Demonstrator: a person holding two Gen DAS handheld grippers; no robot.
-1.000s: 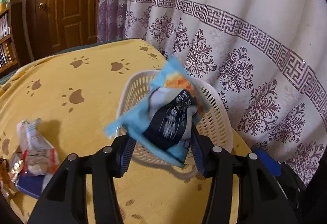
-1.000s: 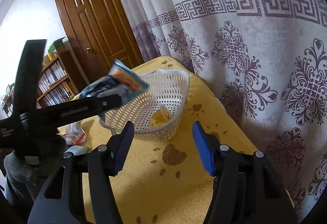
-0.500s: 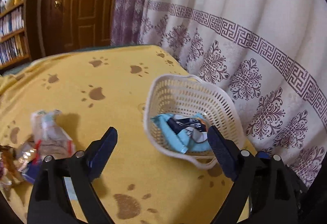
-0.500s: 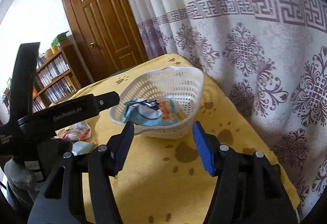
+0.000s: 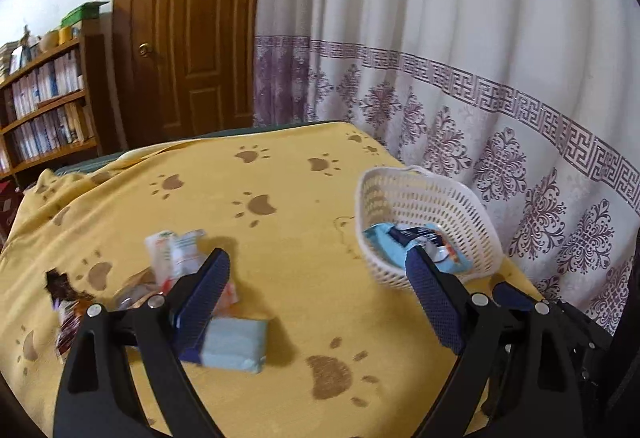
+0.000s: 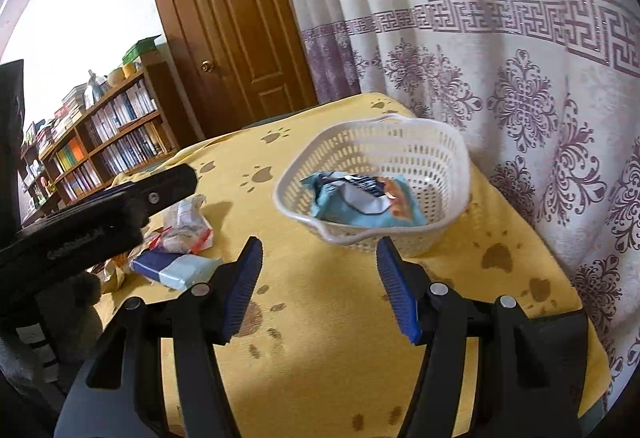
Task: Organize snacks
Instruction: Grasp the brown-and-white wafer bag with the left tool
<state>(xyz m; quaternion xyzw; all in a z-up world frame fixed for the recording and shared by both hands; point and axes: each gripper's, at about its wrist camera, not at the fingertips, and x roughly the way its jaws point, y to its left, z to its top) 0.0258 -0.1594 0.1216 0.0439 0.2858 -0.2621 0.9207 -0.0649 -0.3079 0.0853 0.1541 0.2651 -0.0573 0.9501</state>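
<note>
A white perforated basket (image 5: 430, 198) (image 6: 436, 158) stands on the yellow paw-print cloth by the curtain. A light-blue snack pack (image 5: 386, 246) (image 6: 360, 208) lies inside it. My left gripper (image 5: 316, 262) is open wide with nothing between its fingers, just short of the basket and right of the loose snacks. One of its fingers (image 6: 160, 186) shows at the left of the right wrist view. My right gripper (image 6: 319, 250) is open and empty, in front of the basket. Loose snacks lie to the left: a white-and-red packet (image 5: 172, 250) (image 6: 186, 224), a pale blue pack (image 5: 236, 344) (image 6: 180, 270) and a brown wrapper (image 5: 66, 298).
A patterned white and purple curtain (image 5: 500, 126) hangs right behind the basket. The yellow cloth (image 5: 280, 174) covers the whole surface and its far edge drops off before a wooden door (image 5: 192, 30). A bookshelf (image 5: 44, 106) stands at the left.
My left gripper let go of the light-blue pack, which dropped into the basket, and its jaws spread wide. Both grippers drew back from the basket, the left one swinging towards the snack pile.
</note>
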